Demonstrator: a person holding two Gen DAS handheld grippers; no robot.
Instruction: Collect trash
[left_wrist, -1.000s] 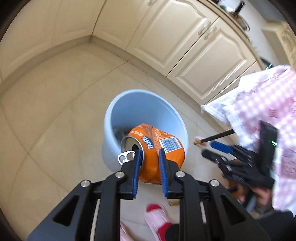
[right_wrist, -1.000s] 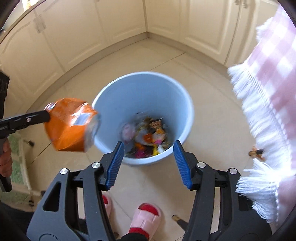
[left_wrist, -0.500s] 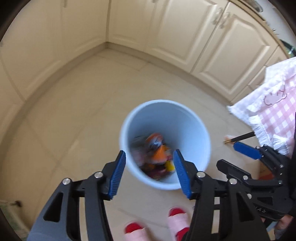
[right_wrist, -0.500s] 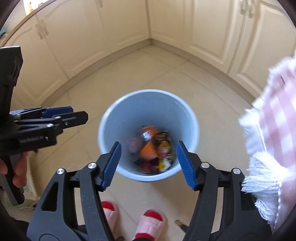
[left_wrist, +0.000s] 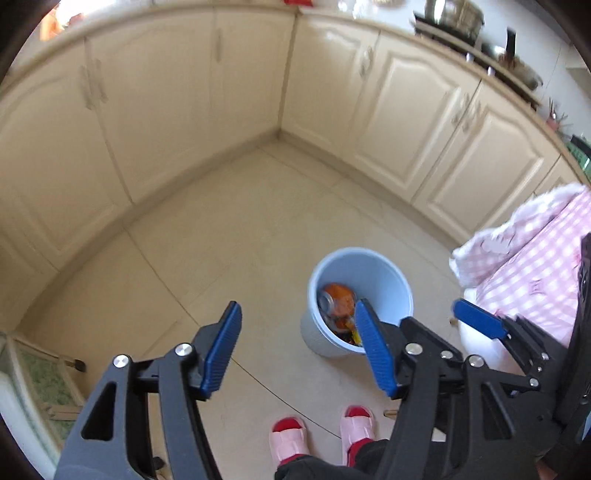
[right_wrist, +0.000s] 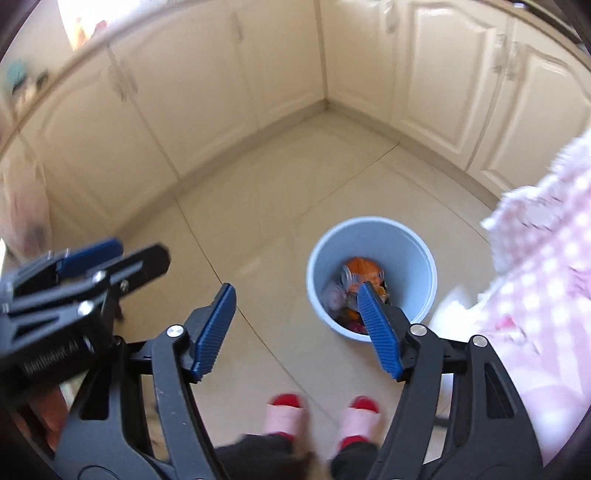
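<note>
Your left gripper (left_wrist: 295, 347) has its jaws apart and opening wider, with nothing between them; your right gripper (right_wrist: 295, 325) is the same, spreading with only floor showing in the gap. The orange can (left_wrist: 338, 301) lies inside the blue bin (left_wrist: 402, 291), on top of the other wrappers, so that piece of trash is where it belongs. The bin stands on the tiled floor (left_wrist: 221, 240) just beside the pink checked cloth (left_wrist: 535, 273), near your slippers (left_wrist: 288, 434), probably so drops fall short. Both tools sit high above the bin, free for whatever trash remains; none shows on the floor here
</note>
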